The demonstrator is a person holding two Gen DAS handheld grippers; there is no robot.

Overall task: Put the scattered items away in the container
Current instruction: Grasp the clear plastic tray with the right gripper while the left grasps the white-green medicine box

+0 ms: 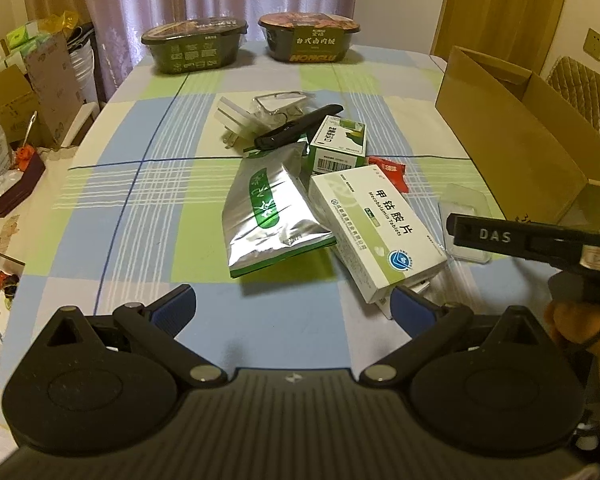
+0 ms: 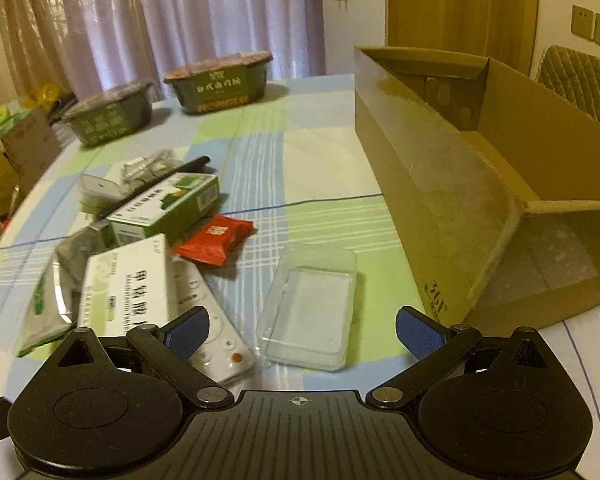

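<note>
A heap of items lies mid-table: a silver-green foil pouch (image 1: pixel 270 216), a white tablet box (image 1: pixel 374 226), a green-white box (image 1: pixel 338 144), a red sachet (image 2: pixel 216 240), a black pen (image 1: pixel 298 126), a white plug (image 1: pixel 236 118), a white remote (image 2: pixel 208 316) and a clear plastic tray (image 2: pixel 312 308). The open cardboard box (image 2: pixel 472 184) stands at the right. My left gripper (image 1: pixel 292 304) is open, just short of the pouch and tablet box. My right gripper (image 2: pixel 302 330) is open over the clear tray, holding nothing.
Two dark instant-meal bowls (image 1: pixel 196 46) (image 1: pixel 308 40) stand at the table's far edge before the curtains. Cartons and clutter (image 1: pixel 24 92) crowd the left side beyond the table. A padded chair (image 2: pixel 580 80) is behind the cardboard box. The right gripper's body (image 1: pixel 540 244) juts in on the right.
</note>
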